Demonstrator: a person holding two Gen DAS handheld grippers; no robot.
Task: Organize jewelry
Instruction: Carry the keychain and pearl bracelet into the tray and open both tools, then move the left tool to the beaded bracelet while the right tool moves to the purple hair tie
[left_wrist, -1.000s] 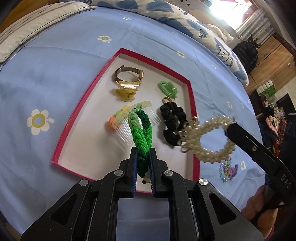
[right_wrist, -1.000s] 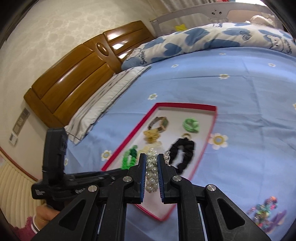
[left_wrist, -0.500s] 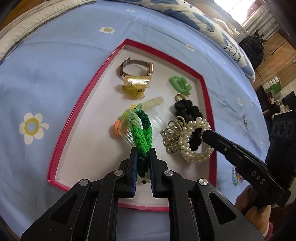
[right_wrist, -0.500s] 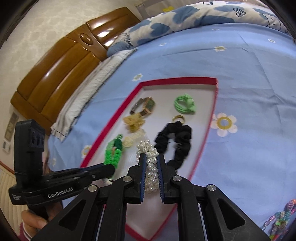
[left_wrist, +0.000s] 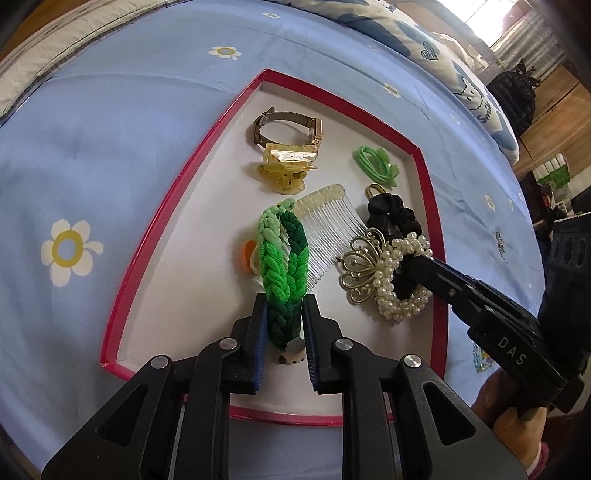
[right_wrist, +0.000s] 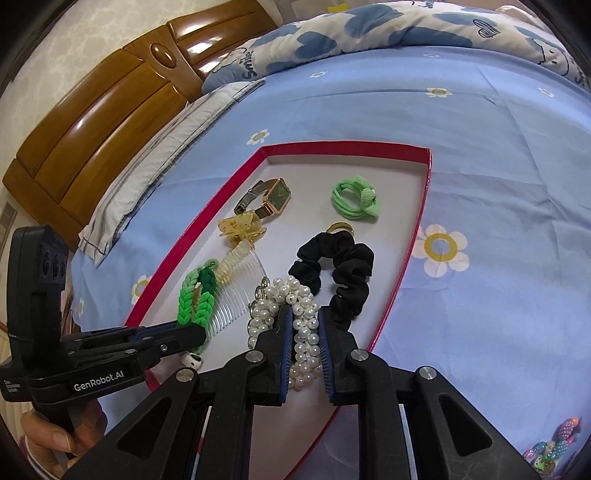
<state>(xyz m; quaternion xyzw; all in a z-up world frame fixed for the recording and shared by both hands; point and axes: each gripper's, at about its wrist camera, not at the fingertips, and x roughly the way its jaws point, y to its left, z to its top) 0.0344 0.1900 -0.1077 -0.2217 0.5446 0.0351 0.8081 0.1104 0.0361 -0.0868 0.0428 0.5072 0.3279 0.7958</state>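
A red-rimmed white tray (left_wrist: 166, 206) lies on the blue flowered bedsheet. A green braided band (left_wrist: 284, 258) rests on the tray floor, its near end between the fingers of my left gripper (left_wrist: 284, 299). Those jaws are opening, and a thin gap shows at each pad. A pearl bracelet (right_wrist: 295, 295) with a gold butterfly charm (left_wrist: 360, 266) lies by the tray's right rim, partly on a black scrunchie (right_wrist: 343, 269). My right gripper (right_wrist: 302, 310) straddles the pearls with its jaws opening and the pads just off the beads. Each gripper also shows in the other's view: the right gripper (left_wrist: 417, 262) and the left gripper (right_wrist: 195, 334).
Also in the tray are a gold watch (left_wrist: 288, 125), a yellow claw clip (left_wrist: 284, 166), a clear comb (left_wrist: 325, 229) and a light green hair tie (left_wrist: 375, 162). Colourful beads (right_wrist: 550, 443) lie on the sheet outside the tray. A pillow and a wooden headboard (right_wrist: 110, 122) stand beyond.
Both grippers came down to the tray, setting the green band and the pearl bracelet on its floor. Both pairs of jaws, earlier clamped tight, now stand slightly apart.
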